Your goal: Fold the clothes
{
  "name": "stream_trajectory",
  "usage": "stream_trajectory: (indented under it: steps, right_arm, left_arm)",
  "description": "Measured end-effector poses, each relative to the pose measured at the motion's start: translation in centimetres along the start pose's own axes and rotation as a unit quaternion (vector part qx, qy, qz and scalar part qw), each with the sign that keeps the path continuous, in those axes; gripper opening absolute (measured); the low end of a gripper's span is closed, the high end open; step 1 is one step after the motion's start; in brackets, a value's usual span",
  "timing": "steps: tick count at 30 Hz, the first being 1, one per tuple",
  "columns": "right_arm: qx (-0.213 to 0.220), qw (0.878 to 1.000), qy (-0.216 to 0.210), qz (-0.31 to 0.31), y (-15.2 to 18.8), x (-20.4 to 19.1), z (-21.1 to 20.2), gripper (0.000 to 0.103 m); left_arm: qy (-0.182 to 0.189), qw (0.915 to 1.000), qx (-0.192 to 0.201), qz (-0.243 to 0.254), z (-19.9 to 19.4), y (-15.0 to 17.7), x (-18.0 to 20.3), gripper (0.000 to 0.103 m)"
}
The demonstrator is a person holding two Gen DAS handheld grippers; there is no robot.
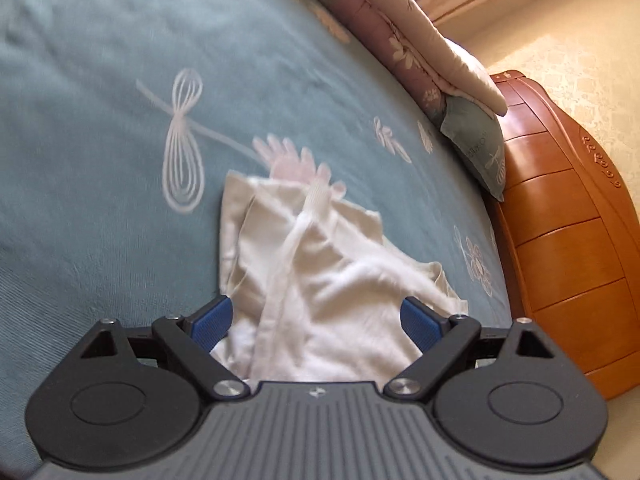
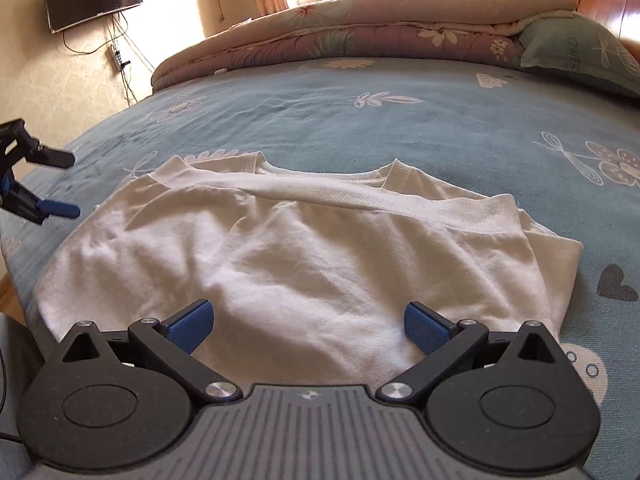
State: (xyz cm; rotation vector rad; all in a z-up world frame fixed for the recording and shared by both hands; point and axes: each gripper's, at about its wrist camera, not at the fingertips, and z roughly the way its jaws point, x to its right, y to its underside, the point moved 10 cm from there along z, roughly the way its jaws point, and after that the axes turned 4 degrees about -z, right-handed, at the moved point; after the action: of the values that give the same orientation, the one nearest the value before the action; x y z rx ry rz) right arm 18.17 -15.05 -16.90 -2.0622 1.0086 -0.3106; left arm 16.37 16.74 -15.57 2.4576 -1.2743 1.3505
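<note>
Both jaws of the right hand-held gripper (image 2: 307, 326) stand wide apart with nothing pinched between them, hovering just over the near edge of the cream sweatshirt (image 2: 280, 256). The left hand-held gripper (image 1: 316, 322) is spread just as wide and empty; in its own view the cloth fills the gap between the blue pads without either pad pressing on it. From the right wrist view that left hand-held gripper (image 2: 52, 184) sits just off the sweatshirt's left side, apart from the fabric.

The sweatshirt lies on the bed (image 2: 400, 120), already partly folded: its ribbed hem band (image 2: 360, 196) has been laid across the chest and runs slantwise from the left shoulder down toward the right edge, with the neckline (image 2: 332, 170) showing just beyond it. The bundle's long axis runs left to right as the right wrist camera sees it, across the line that the right tool points along.

Judged from this, the coming move turns on the two short ends. The left end is nearer the left tool, while the right tool is centred on the near long edge and would have to shift sideways to reach the right end. The left view is blurred, so exact contact there cannot be told.

Beyond the garment, a rolled floral quilt (image 2: 360, 28) lies along the far side of the bed, a pillow (image 2: 572, 52) rests beside it, and a wooden headboard (image 1: 560, 220) stands at the end.
</note>
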Motion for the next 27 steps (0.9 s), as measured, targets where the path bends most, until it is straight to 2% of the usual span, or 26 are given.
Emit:
stream_trajectory:
  steps: [3, 6, 11, 15, 17, 19, 22, 25, 27]
  right_arm:
    - [0.001, 1.0, 0.008, -0.008, 0.1, -0.2, 0.1, 0.103]
    - [0.005, 1.0, 0.014, -0.006, 0.1, -0.2, 0.2, 0.103]
    - [0.006, 1.0, 0.022, -0.014, 0.2, -0.2, 0.4, 0.103]
    - [0.005, 0.999, 0.025, -0.021, 0.2, -0.3, 0.6, 0.103]
    - [0.005, 0.999, 0.026, -0.025, 0.3, -0.3, 0.6, 0.103]
    - [0.004, 0.999, 0.029, -0.03, 0.3, -0.4, 0.6, 0.103]
    - [0.001, 0.999, 0.033, -0.038, 0.4, -0.5, 0.7, 0.103]
    - [0.0, 0.999, 0.033, -0.039, 0.4, -0.6, 0.7, 0.103]
    - [0.0, 0.999, 0.033, -0.039, 0.5, -0.6, 0.6, 0.103]
  left_arm:
    - [0.011, 0.9998, -0.004, -0.015, 1.0, 0.3, -1.0, 0.091]
    - [0.048, 0.9982, -0.016, -0.031, 1.3, 0.6, -0.8, 0.091]
    - [0.077, 0.9944, -0.069, -0.023, 0.5, 3.0, 0.0, 0.091]
    - [0.065, 0.9953, -0.072, 0.001, -1.9, 3.7, 0.4, 0.091]
    - [0.053, 0.9974, -0.047, 0.014, -3.4, 2.8, 0.6, 0.091]
    - [0.055, 0.9981, -0.022, 0.019, -4.1, 1.6, 1.3, 0.091]
    - [0.075, 0.9968, -0.025, 0.011, -3.2, 1.5, 2.2, 0.092]
    - [0.049, 0.9975, -0.048, 0.012, -0.9, 2.6, 1.9, 0.092]
    - [0.009, 0.9988, -0.048, 0.005, -0.1, 2.8, 0.2, 0.088]
